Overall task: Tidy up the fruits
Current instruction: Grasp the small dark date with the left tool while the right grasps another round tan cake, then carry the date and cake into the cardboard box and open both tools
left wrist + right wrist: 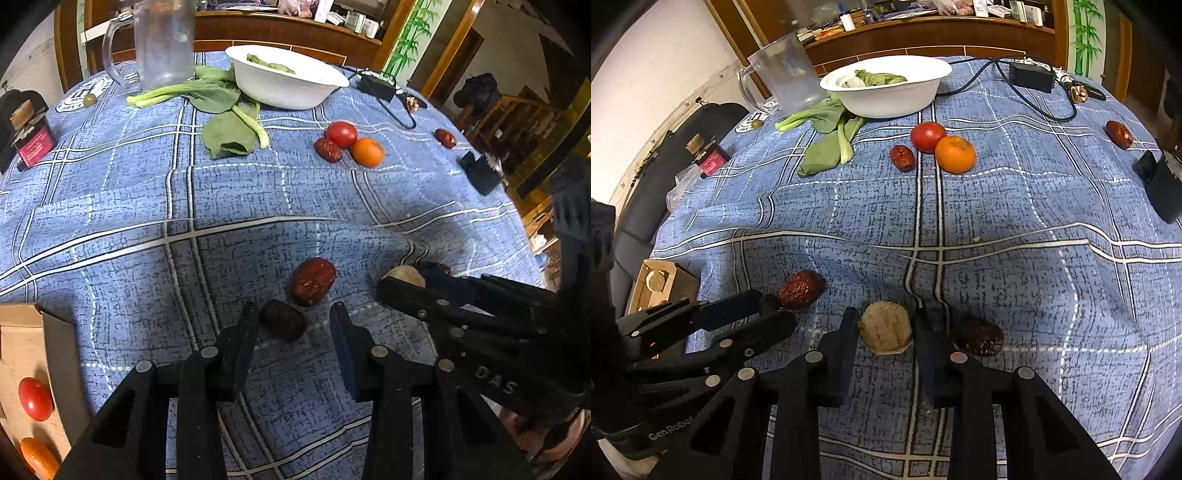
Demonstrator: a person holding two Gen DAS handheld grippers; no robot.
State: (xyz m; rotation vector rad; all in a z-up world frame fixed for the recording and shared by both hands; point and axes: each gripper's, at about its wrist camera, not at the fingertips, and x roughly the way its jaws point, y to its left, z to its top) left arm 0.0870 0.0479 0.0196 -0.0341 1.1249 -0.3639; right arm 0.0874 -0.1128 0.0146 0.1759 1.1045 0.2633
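Two hand-held grippers worked side by side at the near edge of the table [1015, 206], each angled down at its own piece. Left hand-held gripper [293, 321] straddled a small dark fruit [283, 324]; its left pad touched the fruit, but a clear gap showed at the right pad, so not clamped yet, jaws only partly drawn in. A wrinkled red date [312, 281] lay just beyond it, touching or nearly so (risk of nudging it). Right hand-held gripper [886, 326] was clenched on a pale, tan nut-like piece [885, 326], both pads against its sides, piece resting on the cloth. Another dark date [979, 336] sat just right of that gripper's outer finger.

Cardboard box [26, 354] stood at the left, already holding a red tomato [35, 398] and an orange fruit [38, 458], probably the sorting bin, which would explain both grippers picking near it. Farther out, a tomato [928, 136], a mandarin [955, 154] and a date [902, 158] clustered together, unsorted; one more date [1119, 134] sat far right. White bowl [886, 99] with greens was at the back, leafy stalks [827, 147] beside it.
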